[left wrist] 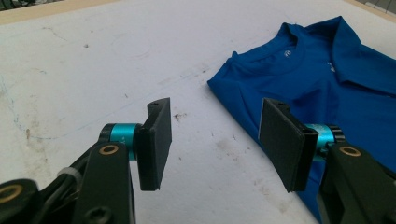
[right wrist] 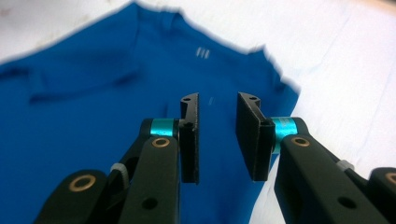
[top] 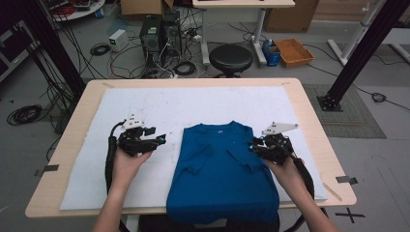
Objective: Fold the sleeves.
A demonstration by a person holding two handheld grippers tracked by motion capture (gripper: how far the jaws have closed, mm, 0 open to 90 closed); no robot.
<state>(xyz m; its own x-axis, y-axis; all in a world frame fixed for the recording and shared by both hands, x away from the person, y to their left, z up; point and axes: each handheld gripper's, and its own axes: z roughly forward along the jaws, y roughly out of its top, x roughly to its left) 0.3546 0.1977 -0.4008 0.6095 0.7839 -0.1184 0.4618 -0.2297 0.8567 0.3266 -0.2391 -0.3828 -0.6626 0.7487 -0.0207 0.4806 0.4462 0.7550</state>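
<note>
1. High view. A blue shirt [top: 223,169] lies folded on a white mat [top: 159,111] that covers the table [top: 309,111]. Its collar points away from the person, both sleeves are turned in over the chest, and its hem hangs over the near edge. The left gripper [top: 157,141] rests on bare mat just beside the shirt's left edge, clear of the cloth. The right gripper [top: 253,146] sits over the shirt's right edge, near the folded sleeve.

2. Left gripper view. The jaws stand wide apart with only mat between them. The shirt [left wrist: 327,88] lies to the right, with its collar at top right, passing behind the right-hand jaw.

3. Right gripper view. The jaws stand a narrow gap apart and grip nothing. The shirt [right wrist: 102,121] spreads below and beyond them, its right edge meeting the mat [right wrist: 345,60].
</note>
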